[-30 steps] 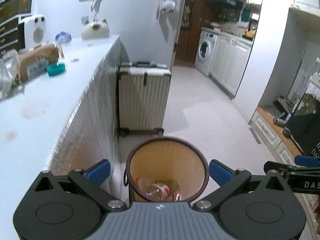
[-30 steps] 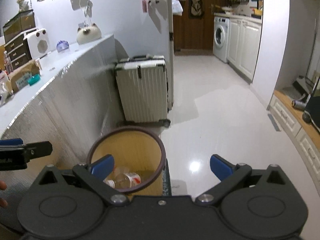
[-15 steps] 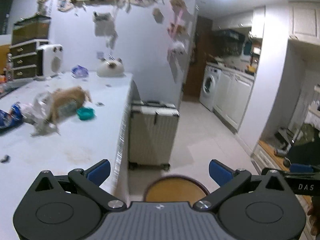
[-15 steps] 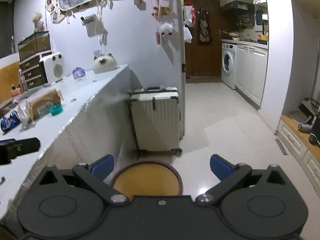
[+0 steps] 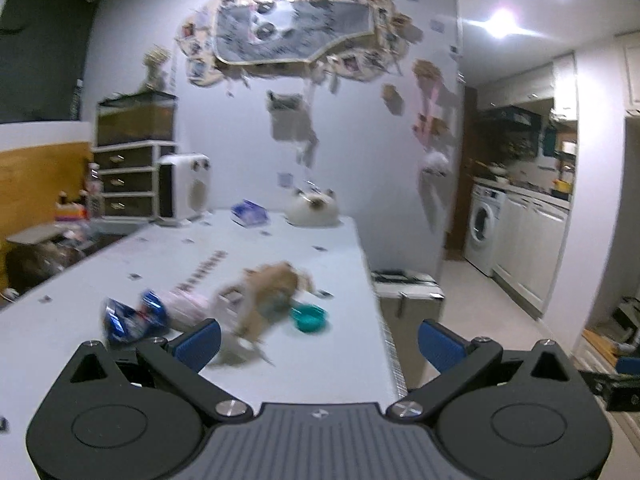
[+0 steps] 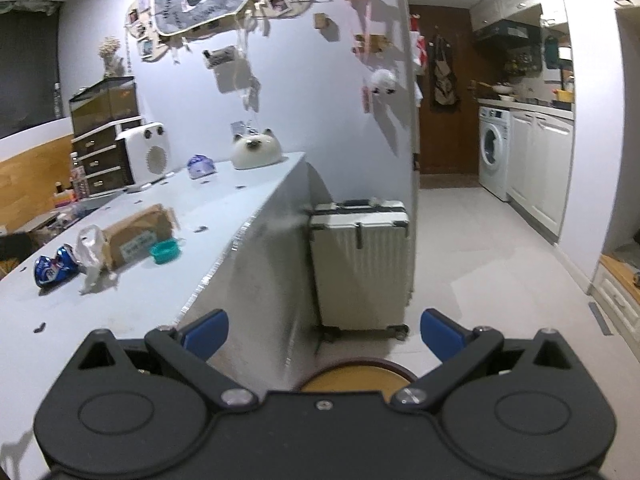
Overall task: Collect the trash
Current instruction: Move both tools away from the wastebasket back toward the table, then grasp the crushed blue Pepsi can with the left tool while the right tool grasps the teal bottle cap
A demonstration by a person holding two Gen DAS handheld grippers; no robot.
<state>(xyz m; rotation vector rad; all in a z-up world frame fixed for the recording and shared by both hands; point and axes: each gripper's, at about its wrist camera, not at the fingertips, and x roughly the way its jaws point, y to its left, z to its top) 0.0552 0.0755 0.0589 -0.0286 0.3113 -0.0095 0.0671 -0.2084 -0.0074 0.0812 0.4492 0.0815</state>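
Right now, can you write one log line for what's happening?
left claw: open, empty | right claw: open, empty | trash on counter: blue wrapper, plastic bag, cardboard box | bin: below right claw

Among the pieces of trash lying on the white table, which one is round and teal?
The small teal plastic lid, beside the brown cardboard box. The crumpled blue wrapper and the clear plastic bag are shapeless, and the box is rectangular.

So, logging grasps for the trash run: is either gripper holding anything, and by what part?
Nothing is held: the left gripper and right gripper are both open and empty.
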